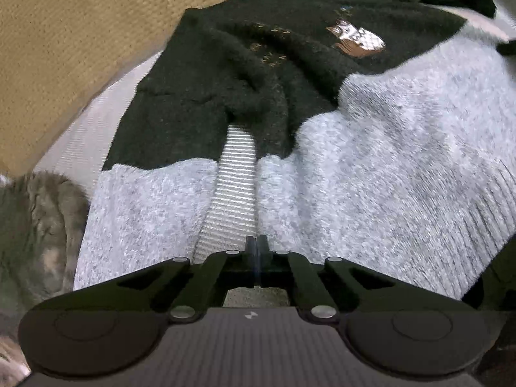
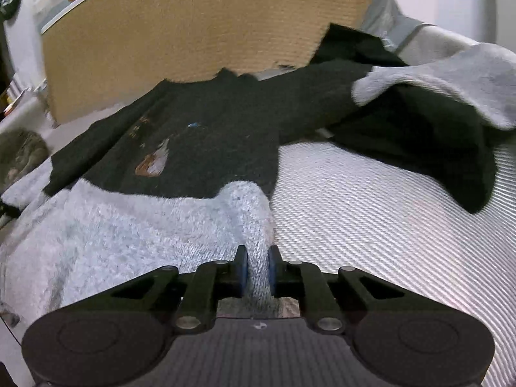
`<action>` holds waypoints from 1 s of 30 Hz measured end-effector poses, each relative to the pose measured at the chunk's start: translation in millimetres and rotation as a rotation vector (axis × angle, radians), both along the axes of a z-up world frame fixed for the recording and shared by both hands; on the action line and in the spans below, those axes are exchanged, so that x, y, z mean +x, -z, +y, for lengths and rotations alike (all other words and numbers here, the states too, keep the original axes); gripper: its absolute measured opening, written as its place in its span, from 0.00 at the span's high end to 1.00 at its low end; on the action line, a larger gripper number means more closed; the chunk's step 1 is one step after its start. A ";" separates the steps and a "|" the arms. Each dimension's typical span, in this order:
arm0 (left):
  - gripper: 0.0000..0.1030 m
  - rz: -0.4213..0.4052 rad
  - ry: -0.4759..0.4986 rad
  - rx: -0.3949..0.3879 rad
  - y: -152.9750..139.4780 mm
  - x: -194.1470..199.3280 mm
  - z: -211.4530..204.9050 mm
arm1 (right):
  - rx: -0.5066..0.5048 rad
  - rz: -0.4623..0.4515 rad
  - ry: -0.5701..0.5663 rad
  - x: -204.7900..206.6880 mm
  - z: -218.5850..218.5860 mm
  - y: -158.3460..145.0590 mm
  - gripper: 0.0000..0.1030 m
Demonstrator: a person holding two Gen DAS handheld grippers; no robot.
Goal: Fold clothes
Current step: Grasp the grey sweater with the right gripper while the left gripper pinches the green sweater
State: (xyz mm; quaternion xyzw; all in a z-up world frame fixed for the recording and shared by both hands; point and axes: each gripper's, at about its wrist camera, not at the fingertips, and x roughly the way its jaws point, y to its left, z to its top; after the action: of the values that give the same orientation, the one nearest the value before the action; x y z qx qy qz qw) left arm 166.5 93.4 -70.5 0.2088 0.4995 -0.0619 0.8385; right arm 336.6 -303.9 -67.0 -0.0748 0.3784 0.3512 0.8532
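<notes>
Sweater (image 2: 180, 148), dark green top with grey lower half, spread flat on white ribbed bed cover (image 2: 387, 225), tan headboard (image 2: 193, 32) behind. Right gripper (image 2: 258, 271) clamped on bunched grey hem. Left gripper (image 1: 257, 251) fully closed over cover strip between two grey sections; fabric between pads not discernible. Furry grey-brown item (image 1: 35, 225) at left edge.

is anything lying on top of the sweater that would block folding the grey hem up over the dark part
Nothing visible does. The sweater has only its own sleeve flopped to the side. The right claw already pinches the grey hem.
</notes>
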 end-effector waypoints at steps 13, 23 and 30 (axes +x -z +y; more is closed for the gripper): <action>0.55 -0.035 0.017 -0.103 3.4 38.1 -13.6 | -0.036 0.016 0.004 -2.3 2.6 -0.2 0.85; 0.89 -0.074 -0.187 -0.311 16.3 63.5 19.1 | -0.065 0.023 -0.027 -6.2 1.3 8.8 0.81; 0.89 -0.052 -0.200 -0.137 16.3 53.9 29.4 | -0.074 -0.003 -0.006 -5.4 -2.3 8.3 0.81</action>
State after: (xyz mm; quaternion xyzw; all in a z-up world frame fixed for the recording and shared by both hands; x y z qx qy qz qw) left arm 220.4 122.8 -86.8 0.1016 0.4904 -0.0065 0.8655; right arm 331.2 -306.2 -75.2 -0.1080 0.3897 0.3396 0.8492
